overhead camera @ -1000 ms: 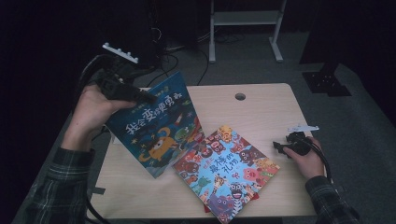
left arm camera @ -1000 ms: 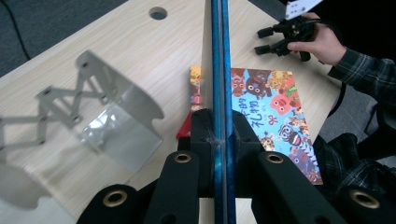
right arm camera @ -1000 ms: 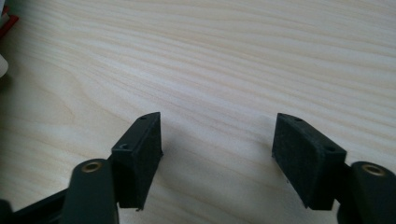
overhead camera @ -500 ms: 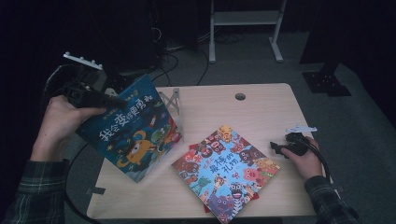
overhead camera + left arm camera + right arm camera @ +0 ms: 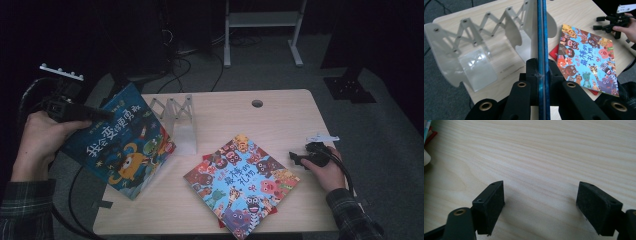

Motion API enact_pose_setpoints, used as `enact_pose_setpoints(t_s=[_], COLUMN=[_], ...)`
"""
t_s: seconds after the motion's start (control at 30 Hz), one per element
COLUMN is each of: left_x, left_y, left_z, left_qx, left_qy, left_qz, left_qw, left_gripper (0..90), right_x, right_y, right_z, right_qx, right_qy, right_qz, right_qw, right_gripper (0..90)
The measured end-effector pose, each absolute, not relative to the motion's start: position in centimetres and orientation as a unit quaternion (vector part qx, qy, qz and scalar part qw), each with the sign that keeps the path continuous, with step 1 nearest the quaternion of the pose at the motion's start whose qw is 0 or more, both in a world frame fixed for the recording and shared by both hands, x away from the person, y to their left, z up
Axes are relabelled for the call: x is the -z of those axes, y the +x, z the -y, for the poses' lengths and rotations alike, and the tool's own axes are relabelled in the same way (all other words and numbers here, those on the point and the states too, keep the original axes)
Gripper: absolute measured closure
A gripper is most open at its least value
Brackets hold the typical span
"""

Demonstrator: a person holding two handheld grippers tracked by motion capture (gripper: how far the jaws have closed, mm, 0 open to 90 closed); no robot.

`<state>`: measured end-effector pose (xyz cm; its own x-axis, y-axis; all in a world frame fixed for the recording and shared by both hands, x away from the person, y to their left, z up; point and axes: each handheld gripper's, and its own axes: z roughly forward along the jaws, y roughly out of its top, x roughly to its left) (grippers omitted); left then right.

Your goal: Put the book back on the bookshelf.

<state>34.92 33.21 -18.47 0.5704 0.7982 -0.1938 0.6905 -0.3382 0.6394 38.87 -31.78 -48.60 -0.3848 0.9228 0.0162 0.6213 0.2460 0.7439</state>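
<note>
From the high view, the left gripper [image 5: 75, 111] is clenched on the upper edge of a blue picture book [image 5: 117, 142], which is held tilted at the left edge of the bench [image 5: 280, 107], its lower corner over the bench's left side. Just to the right of the blue book stands a clear accordion book rack [image 5: 177, 120], and farther right a colourful animal book [image 5: 242, 182] lies flat on the bench with a red book [image 5: 206, 159] peeking out beneath it. The right gripper [image 5: 300, 159] rests at the bench's right edge, beside the animal book but apart from it. In the left gripper view, the jaws grasp the blue book [image 5: 542, 50] edge-on, its spine running straight up between them; the rack [image 5: 474, 50] lies to the left of it, the animal book [image 5: 589, 65] to the right, and the other hand's gripper [image 5: 610, 23] shows at the upper right. In the right gripper view, the jaws stand wide apart and released, having just been opening, with only bare bench [image 5: 544, 157] between them.
</note>
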Motion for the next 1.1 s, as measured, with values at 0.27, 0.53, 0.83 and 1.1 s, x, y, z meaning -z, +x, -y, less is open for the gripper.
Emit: enact_pose_setpoints(t_s=[0.27, 0.53, 0.83, 1.1], left_x=[18.9, 19.0, 19.7, 20.1], left_y=[34.8, 34.4, 35.0, 36.5], left_z=[-35.7, -38.4, -40.4, -41.7], left_qx=[-0.08, -0.087, -0.094, -0.095], left_qy=[0.797, 0.777, 0.759, 0.736], left_qz=[-0.487, -0.521, -0.556, -0.584], left_qw=[0.348, 0.343, 0.325, 0.328], left_gripper=[82.6, 82.6, 82.6, 82.6], right_x=[48.6, 48.6, 48.6, 48.6], right_y=[38.9, 38.9, 38.9, 38.9], right_z=[31.8, 31.8, 31.7, 31.7], right_qx=[-0.343, -0.343, -0.344, -0.343], right_qy=[0.509, 0.509, 0.508, 0.508], right_qz=[-0.758, -0.758, -0.759, -0.759], right_qw=[0.22, 0.22, 0.219, 0.219], right_gripper=[21.1, 21.2, 21.2, 21.3])
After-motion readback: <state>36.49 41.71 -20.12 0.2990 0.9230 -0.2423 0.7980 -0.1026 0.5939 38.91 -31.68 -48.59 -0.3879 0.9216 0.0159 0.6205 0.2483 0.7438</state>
